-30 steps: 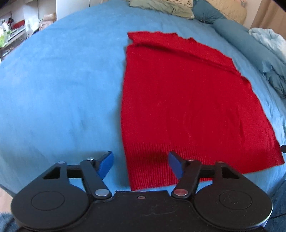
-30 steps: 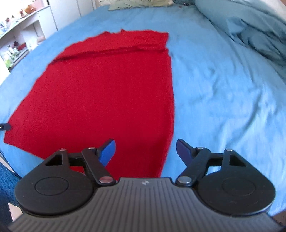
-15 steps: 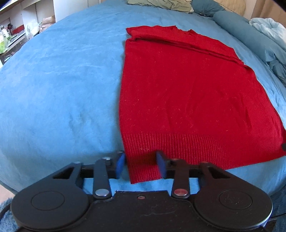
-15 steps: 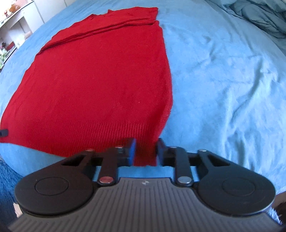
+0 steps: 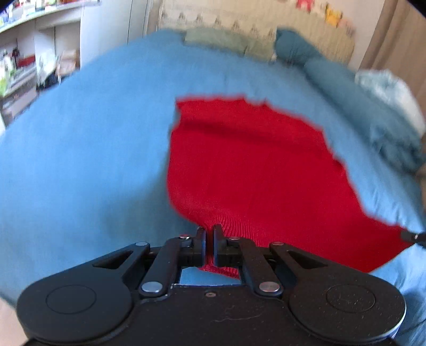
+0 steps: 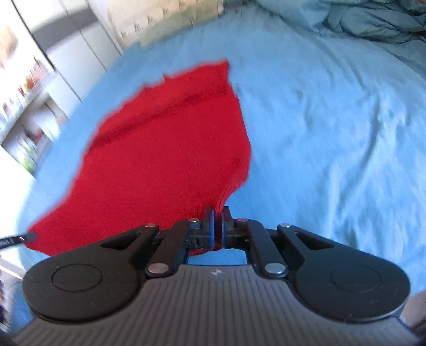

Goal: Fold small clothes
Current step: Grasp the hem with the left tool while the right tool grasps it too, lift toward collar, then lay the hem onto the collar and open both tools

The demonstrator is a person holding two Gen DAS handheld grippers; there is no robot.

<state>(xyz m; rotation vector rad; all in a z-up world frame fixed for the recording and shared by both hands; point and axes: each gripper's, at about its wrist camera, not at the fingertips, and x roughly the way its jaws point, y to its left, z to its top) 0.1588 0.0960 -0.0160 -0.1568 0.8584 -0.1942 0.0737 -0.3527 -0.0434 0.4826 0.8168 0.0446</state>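
The red knitted garment is lying spread on the blue bed cover, and only its near ribbed hem is coming off the bed. The left gripper is clenched on the near left corner of this hem; red knit is showing between its fingers and also behind them. The right gripper is clenched on the near right corner in the same way, with a strip of red cloth pinched between its blue pads. Both pairs of jaws have just been closing, and the cloth is now caught in each.

In both wrist views the hem is rising toward the grippers, so the near edge is hanging in the air while the far part, with the neck end, is resting flat on the bed. Each view is also showing the tip of the other gripper at the far corner of the hem. The background is blurred.

In my judgement the task is only at its beginning. The garment is laid out and the two corners are grasped, but no fold is made yet. What is left is to carry the hem over toward the neck end, lay it down evenly, and probably fold once more to make a small packet.

Some pillows and a crumpled blue duvet are lying at the far side, well apart from the garment.
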